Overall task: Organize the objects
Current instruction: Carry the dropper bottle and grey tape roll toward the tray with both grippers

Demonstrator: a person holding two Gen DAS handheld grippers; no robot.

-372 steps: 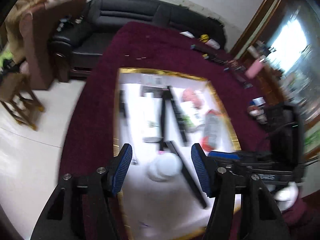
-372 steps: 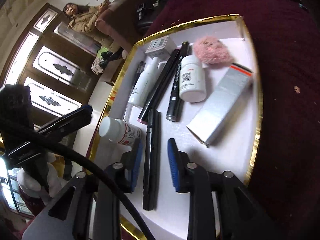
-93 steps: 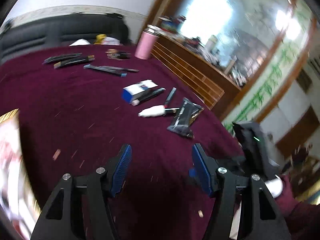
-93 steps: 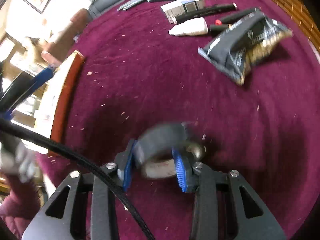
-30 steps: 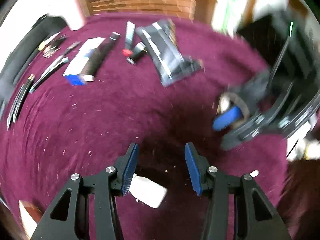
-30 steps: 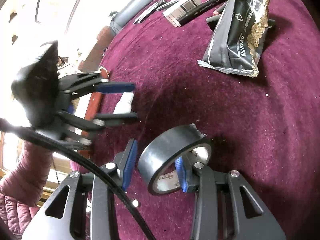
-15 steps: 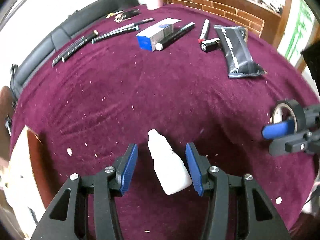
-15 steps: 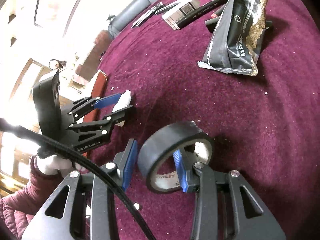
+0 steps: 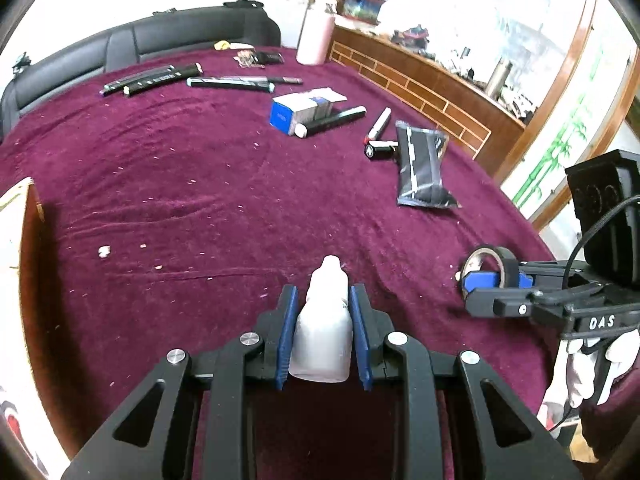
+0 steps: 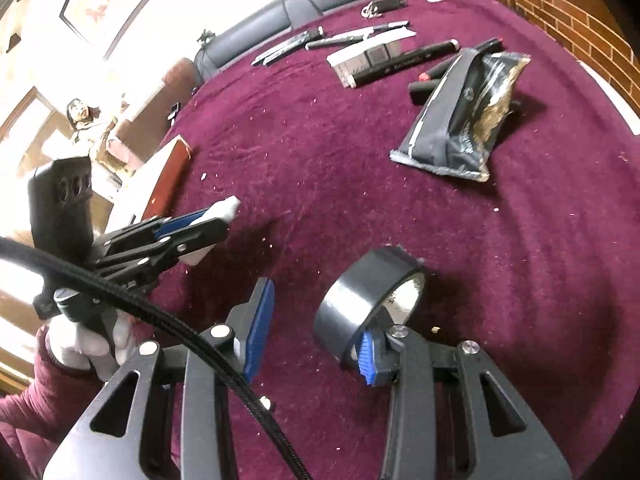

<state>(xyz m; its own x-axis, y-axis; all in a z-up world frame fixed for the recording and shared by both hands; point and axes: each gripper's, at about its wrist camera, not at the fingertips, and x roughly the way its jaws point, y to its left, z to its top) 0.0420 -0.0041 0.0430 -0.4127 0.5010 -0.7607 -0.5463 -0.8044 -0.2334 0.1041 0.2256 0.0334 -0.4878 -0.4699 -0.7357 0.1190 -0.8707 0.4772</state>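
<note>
As it sits between my left pads, the white bottle (image 9: pixel 322 324): a small plastic dropper bottle, cap pointing away from me, over the maroon cloth (image 9: pixel 200 200). I cannot tell whether it rests on the cloth or is just clear of it.
Left claw (image 9: pixel 323 292): narrow and closing. The blue pads look pressed against the bottle's two sides, around its wider body.
Grip advice: I judge the hold is well placed on the body, not the tapered neck. Squeeze only until the bottle stops shifting, because soft plastic can bulge and slip forward.
Lift advice: raise it straight and level before turning, so the cap end does not drag on the nap.
Tape roll (image 10: pixel 360 292): a dark roll of tape, near the bottle on its right side, tilted and hooked over one finger of my right claw (image 10: pixel 314 312).
Right claw: partly open. One pad is inside the roll's hole, and the other stands apart from its outer wall, so the roll hangs there and is not pinched.
Risk: the roll could slide off that finger if I tip the hand, so I should keep it steady and well apart from the left claw.
Tray (image 9: pixel 30 240): its wooden edge shows at the far left of the cloth.
Further things: a black pouch (image 9: pixel 420 168), a blue box (image 9: pixel 296 110) and several pens lie well beyond, along the far side.
</note>
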